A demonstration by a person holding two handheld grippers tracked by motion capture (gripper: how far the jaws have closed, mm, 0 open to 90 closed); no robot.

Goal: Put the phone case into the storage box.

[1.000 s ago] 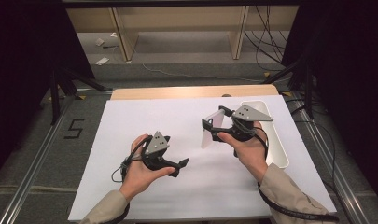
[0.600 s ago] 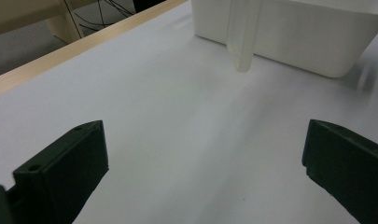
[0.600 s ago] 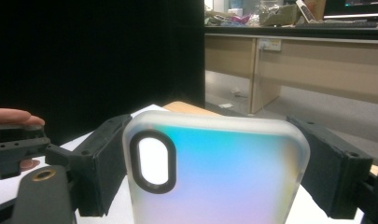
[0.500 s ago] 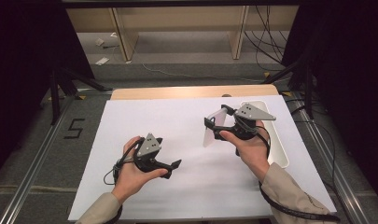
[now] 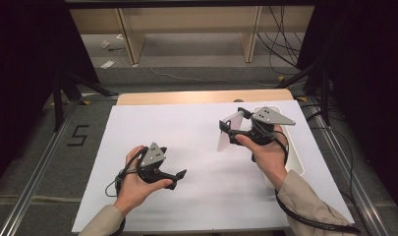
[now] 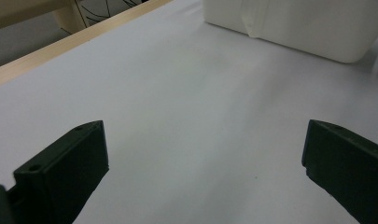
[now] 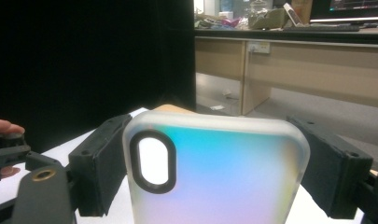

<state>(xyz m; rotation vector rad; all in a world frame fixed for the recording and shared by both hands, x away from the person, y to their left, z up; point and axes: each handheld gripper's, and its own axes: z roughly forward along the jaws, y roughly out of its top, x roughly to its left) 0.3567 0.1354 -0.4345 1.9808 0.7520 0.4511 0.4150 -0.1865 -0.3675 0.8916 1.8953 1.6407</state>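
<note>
While clamped across a phone case (image 7: 214,172), right gripper (image 5: 236,129) held above white table (image 5: 196,142); left gripper (image 5: 179,176) jaws apart, bare.

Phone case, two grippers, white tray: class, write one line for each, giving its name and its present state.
Phone case: upright, lifted off the table, clamped by its side edges.
Right gripper: shut on the phone case, raised.
Left gripper: open, nothing between its fingers, low over the white sheet.
White tray: resting on the table; contents cannot be seen.
</note>
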